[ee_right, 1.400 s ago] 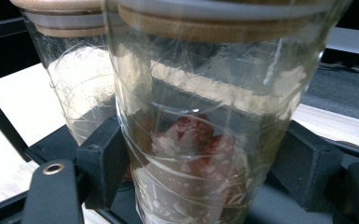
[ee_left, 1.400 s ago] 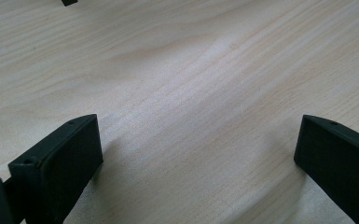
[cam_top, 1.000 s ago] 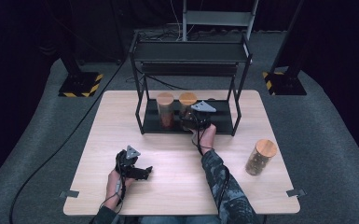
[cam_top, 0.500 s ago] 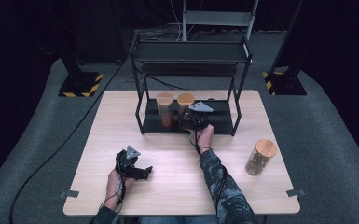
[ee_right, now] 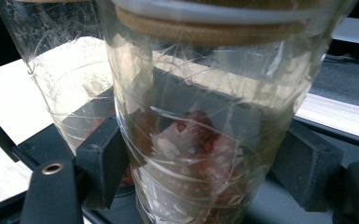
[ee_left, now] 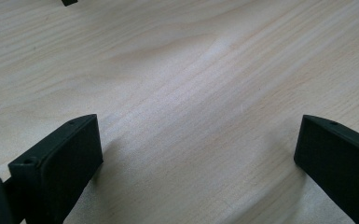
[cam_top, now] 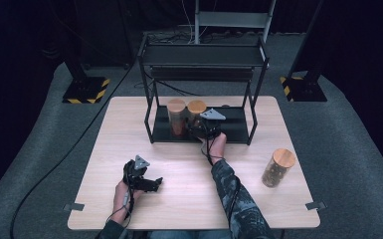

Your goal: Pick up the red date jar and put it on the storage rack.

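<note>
Three jars with wooden lids: two stand side by side on the rack's lower shelf, one (cam_top: pixel 177 117) and another (cam_top: pixel 197 110), and a third (cam_top: pixel 277 168) stands on the table (cam_top: pixel 328 199). One black rack (cam_top: pixel 204 56). Two grippers, left (cam_top: pixel 151 184) and right (cam_top: pixel 199 130); what fills the jars is hard to make out.

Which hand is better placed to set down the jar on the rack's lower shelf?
Right. The right gripper is shut on the jar at the rack's lower shelf, beside another jar. The left gripper rests open on the table, far off.
</note>
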`<state>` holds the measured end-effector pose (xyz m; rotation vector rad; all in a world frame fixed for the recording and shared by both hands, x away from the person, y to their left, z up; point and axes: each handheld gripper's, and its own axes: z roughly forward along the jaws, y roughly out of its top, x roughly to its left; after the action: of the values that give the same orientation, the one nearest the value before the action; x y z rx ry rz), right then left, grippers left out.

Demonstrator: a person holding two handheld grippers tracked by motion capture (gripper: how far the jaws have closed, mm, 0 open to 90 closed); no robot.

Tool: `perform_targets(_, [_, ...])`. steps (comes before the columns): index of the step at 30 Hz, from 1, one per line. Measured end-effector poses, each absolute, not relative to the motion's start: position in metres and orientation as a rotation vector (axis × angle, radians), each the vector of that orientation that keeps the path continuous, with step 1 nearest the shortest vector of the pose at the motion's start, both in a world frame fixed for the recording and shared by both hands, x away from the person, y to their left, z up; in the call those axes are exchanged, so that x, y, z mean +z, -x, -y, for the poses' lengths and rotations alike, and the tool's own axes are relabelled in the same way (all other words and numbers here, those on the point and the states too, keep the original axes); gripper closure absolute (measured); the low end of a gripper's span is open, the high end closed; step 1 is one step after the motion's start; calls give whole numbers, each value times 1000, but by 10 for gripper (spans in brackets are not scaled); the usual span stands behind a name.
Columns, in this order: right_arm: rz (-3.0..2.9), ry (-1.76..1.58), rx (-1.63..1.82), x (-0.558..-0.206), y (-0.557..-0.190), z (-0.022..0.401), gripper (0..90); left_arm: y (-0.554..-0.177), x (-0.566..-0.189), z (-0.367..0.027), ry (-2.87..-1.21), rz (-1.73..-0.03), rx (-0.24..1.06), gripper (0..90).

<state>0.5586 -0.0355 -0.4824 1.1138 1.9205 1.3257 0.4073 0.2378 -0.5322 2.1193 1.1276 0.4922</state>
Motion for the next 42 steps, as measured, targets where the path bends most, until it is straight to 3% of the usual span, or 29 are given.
perform_targets(35, [-1973, -1107, 1290, -478, -562, 36, 237, -407, -532, -238, -2118, -1128, 492, 2])
perform_targets(42, [-2027, -1172, 1249, -474, -563, 41, 86, -407, -532, -238, -2120, -1127, 493, 2])
